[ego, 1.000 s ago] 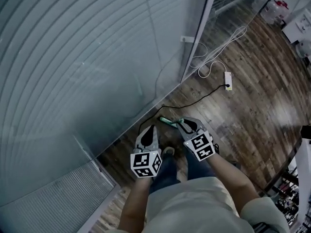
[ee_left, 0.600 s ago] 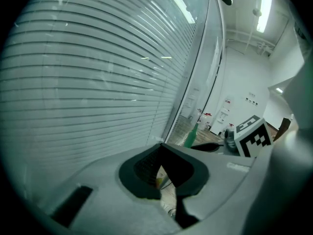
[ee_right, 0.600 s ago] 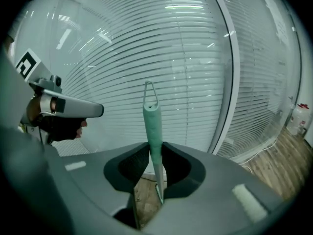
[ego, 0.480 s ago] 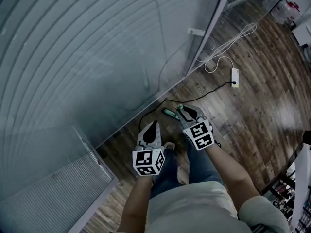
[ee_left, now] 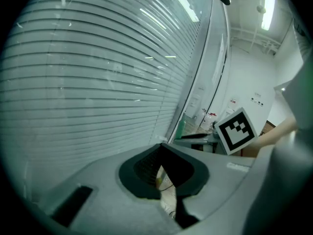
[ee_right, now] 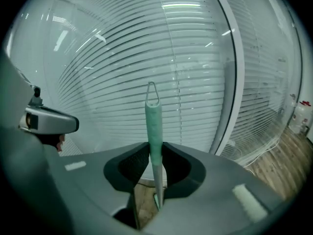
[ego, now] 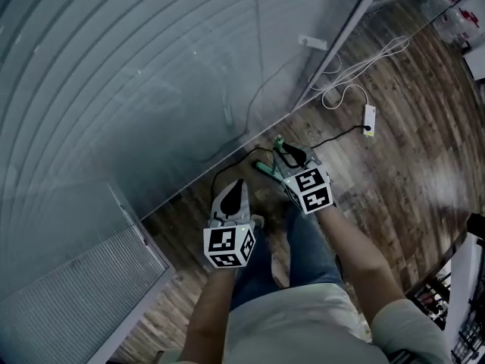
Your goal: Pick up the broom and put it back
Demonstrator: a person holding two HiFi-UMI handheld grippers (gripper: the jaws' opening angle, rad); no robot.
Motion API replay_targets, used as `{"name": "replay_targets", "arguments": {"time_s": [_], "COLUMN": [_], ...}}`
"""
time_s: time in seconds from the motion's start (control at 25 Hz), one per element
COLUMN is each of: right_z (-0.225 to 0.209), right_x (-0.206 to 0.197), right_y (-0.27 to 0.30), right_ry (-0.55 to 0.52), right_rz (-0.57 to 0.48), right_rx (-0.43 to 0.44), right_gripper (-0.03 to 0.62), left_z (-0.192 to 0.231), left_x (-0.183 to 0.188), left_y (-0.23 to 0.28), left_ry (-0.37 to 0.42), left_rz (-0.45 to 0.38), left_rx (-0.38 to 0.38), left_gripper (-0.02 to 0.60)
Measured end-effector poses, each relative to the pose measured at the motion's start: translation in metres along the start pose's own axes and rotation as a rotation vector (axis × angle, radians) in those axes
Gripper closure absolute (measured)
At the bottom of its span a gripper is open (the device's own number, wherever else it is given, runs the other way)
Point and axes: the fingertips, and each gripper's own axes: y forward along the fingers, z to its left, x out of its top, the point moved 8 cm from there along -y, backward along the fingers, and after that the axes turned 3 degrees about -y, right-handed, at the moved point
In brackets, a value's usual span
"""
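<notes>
The broom's pale green handle (ee_right: 154,126), with a wire hanging loop at its tip, stands upright between the jaws of my right gripper (ee_right: 155,150), which is shut on it. In the head view the right gripper (ego: 290,156) is low over the wooden floor beside the glass wall, with green bits of the broom (ego: 263,168) showing by its fingers. The broom's head is hidden. My left gripper (ego: 235,189) hangs to the left and nearer me. In its own view the left gripper (ee_left: 161,152) has its tips together and holds nothing.
A glass wall with blinds (ego: 151,74) runs along the left, with a metal frame post (ego: 341,48). A black cable (ego: 227,174) lies at the wall's foot. A white power strip (ego: 369,118) and coiled white cord (ego: 345,89) lie on the wooden floor (ego: 394,180).
My right gripper has carried the broom handle farther from me, toward the glass wall. The left gripper has sunk a little.
</notes>
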Motion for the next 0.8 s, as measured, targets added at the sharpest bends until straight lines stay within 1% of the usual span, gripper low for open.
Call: {"name": "replay_targets", "arguments": {"time_s": [0.2, 0.44, 0.8], "right_z": [-0.007, -0.008, -0.011], "right_x": [0.008, 0.020, 0.028], "right_y": [0.022, 0.047, 0.079], "right_ry": [0.000, -0.028, -0.020], "right_rz": [0.010, 0.027, 0.052], "right_rx": [0.017, 0.055, 0.059], "right_gripper": [0.503, 0.503, 0.502], "left_z": [0.004, 0.011, 0.023], "left_x": [0.000, -0.001, 0.001], "left_y": [0.003, 0.004, 0.005], "left_ry": [-0.027, -0.053, -0.074], "left_rz": [-0.007, -0.006, -0.010], "left_rx": [0.026, 0.061, 0.088], "left_gripper": [0.578, 0.578, 0.578]}}
